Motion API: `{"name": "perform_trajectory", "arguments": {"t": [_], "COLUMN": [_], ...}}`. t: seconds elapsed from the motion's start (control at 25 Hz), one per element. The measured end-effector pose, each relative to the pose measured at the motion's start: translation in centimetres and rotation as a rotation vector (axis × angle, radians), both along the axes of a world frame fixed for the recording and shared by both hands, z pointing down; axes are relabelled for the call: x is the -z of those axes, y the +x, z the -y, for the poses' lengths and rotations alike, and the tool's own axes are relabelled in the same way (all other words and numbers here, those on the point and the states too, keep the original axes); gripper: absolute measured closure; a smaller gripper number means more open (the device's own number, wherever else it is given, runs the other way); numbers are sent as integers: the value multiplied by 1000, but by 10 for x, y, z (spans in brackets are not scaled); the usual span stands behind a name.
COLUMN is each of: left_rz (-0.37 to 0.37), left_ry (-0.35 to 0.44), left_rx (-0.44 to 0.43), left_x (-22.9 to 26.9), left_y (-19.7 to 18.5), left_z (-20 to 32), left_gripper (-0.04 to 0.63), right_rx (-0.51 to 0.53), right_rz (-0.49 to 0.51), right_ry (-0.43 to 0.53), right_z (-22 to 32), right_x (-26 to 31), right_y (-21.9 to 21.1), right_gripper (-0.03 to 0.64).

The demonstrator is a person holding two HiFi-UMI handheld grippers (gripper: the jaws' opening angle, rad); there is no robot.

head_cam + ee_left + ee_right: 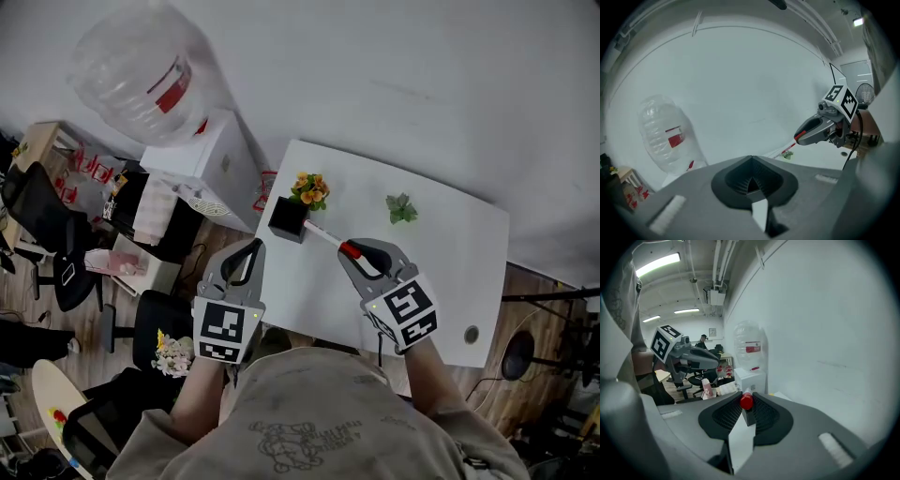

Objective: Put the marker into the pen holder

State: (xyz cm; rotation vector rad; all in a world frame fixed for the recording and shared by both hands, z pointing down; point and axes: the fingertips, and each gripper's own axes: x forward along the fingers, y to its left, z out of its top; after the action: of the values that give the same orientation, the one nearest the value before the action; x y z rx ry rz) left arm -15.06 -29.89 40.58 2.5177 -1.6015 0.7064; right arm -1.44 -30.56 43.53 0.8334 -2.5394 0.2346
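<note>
Jaws pressed together on nothing, the left gripper (253, 249) hangs just off the left edge of the white bench (450, 262), touching neither bench nor holder. Further right the black pen holder (287, 218) stands near the bench's far left corner with orange flowers (309, 188) at its far side, and the marker (323, 234) slants toward it, white tip at its rim and red end clamped in the closed right gripper (354, 251). Risk lies in that shallow angle: pushed on as it is, the tip could catch the rim and shove or topple the unsteadied holder, or snag the flowers, instead of dropping in.
</note>
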Motion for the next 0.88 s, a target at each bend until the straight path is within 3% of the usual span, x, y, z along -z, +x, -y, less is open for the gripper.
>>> {"name": "perform_trajectory", "arguments": {"t": [0.64, 0.88], "left_rz": [-14, -12], "left_ry": [-108, -142], "left_rx": [-227, -271], "left_x": [-47, -61], "left_y": [-48, -55], "left_z": [49, 58], "left_gripper": [595, 595], "right_rx": [-179, -189], "right_rz": [-156, -211], "right_ry": [-127, -164], "right_z": [24, 32], "right_x": [-41, -56], "right_y": [-52, -65], "right_gripper": [522, 520]}}
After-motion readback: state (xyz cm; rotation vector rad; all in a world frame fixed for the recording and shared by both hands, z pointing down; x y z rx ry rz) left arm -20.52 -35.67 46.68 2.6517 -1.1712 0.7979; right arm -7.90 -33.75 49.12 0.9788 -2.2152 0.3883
